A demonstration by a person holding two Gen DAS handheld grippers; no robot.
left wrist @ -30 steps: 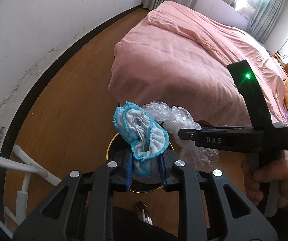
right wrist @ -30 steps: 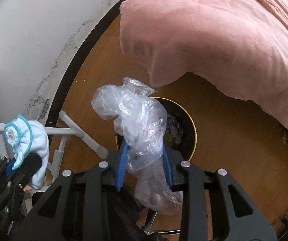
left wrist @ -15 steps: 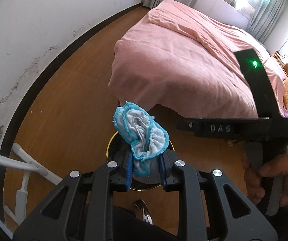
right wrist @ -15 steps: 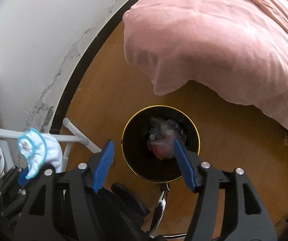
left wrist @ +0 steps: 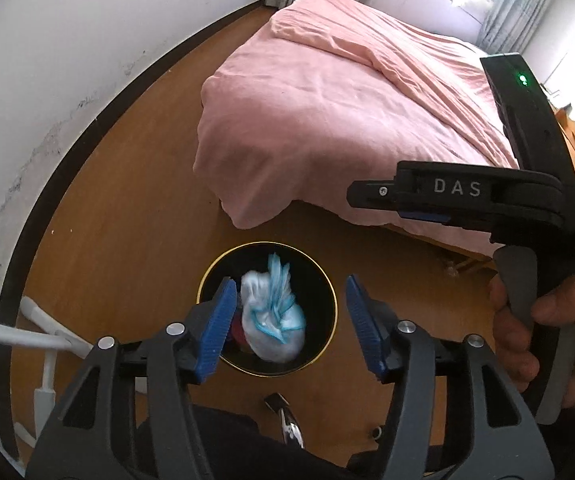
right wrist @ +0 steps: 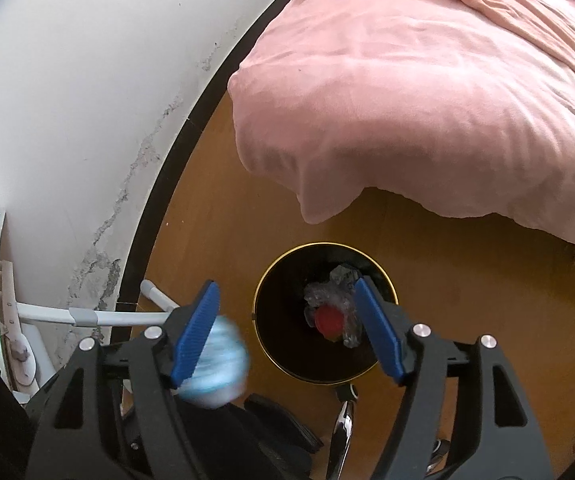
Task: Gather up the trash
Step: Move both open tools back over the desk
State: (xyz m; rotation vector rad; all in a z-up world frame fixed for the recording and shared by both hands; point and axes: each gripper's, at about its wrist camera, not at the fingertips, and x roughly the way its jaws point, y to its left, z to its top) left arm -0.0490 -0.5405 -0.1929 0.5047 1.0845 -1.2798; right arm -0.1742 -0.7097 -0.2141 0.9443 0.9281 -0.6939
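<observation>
Two grippers: we hold both over the black bin (left wrist: pixel 329 280), jaws opening.
Left gripper (left wrist: pixel 289 322): we see its blue pads apart, touching nothing.
White-and-blue cloth (left wrist: pixel 273 320): blurred, loose between our left fingers, over the bin's mouth.
Right gripper (right wrist: pixel 287 330): our pads are spread wide and grip nothing.
Crumpled plastic (right wrist: pixel 333 300): inside the bin, between our right fingers, around something red (right wrist: pixel 329 319).
Pink bedcover (right wrist: pixel 427 100): beyond the fingertips.

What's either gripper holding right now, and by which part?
Nothing. The left gripper jaws are opening, the white-and-blue cloth blurred, falling clear toward the bin. The right gripper jaws, also opening, are empty.
</observation>
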